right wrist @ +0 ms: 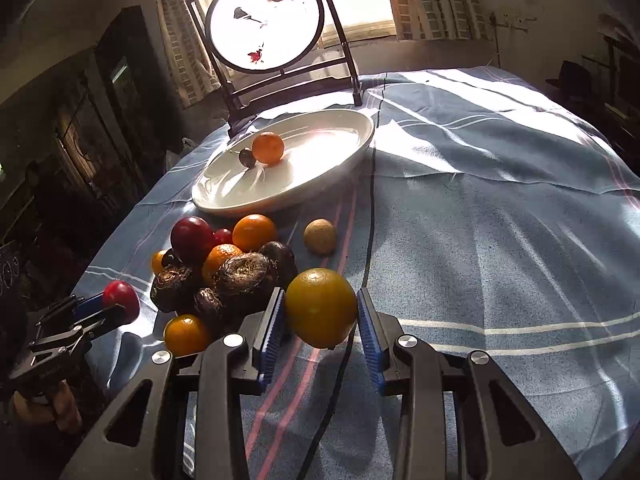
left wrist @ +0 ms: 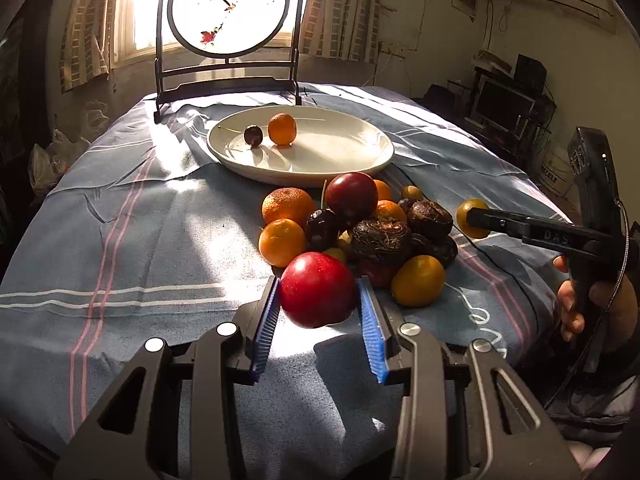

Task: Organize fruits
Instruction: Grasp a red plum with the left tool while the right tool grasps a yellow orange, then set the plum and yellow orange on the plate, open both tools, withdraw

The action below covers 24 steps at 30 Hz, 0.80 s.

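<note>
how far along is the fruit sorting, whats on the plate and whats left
Early stage. Done: only a small orange and a cherry sit on the white plate. In hand: the left gripper holds a red plum; the right gripper holds a yellow-green citrus. Left: the fruit pile on the cloth.

I face a bright window (left wrist: 140,12) at the far wall, flanked by brick-patterned curtains (left wrist: 340,8). Before it stands a dark-framed round screen (left wrist: 228,6) painted with birds on a branch. Strong sunlight falls in patches across the blue striped cloth (left wrist: 120,240) covering the table. At far right, a stained wall (left wrist: 440,20) and a dark monitor (left wrist: 502,102) on a cluttered stand. At left, a dark cabinet (right wrist: 120,80).
</note>
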Tool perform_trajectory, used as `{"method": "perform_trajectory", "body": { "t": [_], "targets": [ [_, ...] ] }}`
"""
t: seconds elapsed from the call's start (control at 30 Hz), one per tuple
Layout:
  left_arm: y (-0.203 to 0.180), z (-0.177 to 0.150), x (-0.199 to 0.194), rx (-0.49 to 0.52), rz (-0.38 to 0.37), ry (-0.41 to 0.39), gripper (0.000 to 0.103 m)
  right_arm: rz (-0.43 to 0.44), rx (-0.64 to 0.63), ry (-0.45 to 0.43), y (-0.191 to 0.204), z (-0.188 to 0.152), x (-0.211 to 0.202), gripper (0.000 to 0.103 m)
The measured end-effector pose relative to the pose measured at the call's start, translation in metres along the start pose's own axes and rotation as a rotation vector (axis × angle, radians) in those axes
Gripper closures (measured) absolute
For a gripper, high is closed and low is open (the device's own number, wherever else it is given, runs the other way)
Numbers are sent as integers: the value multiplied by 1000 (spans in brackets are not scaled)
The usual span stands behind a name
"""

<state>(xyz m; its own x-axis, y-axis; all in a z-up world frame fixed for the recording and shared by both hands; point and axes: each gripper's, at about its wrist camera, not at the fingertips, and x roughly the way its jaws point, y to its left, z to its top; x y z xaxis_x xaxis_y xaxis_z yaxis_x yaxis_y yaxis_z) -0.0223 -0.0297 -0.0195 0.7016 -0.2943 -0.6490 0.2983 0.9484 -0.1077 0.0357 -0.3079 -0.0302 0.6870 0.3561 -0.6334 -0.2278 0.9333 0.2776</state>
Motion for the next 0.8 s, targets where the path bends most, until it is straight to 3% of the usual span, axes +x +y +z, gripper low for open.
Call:
{"method": "perform_trajectory", "body": {
  "t": [0.13, 0.3, 0.57, 0.63, 0.7, 0.8],
  "targets": [
    [6, 27, 3, -7, 3, -28, 65, 29, 14, -43, -3, 24, -14, 67],
    [14, 78, 28, -5, 5, -55, 65, 50, -16, -62, 10, 65, -2, 67],
    [31, 123, 109, -67, 15, 81, 63, 29, 6, 62, 18, 109, 74, 65],
    [32, 125, 111, -78, 29, 84, 53, 19, 6, 74, 19, 113, 83, 62],
    [32, 123, 98, -81, 31, 50, 36, 27, 6, 50, 21, 113, 77, 58],
    [30, 114, 73, -48, 51, -5, 29, -1, -41, 16, 26, 105, 57, 58]
  ]
}}
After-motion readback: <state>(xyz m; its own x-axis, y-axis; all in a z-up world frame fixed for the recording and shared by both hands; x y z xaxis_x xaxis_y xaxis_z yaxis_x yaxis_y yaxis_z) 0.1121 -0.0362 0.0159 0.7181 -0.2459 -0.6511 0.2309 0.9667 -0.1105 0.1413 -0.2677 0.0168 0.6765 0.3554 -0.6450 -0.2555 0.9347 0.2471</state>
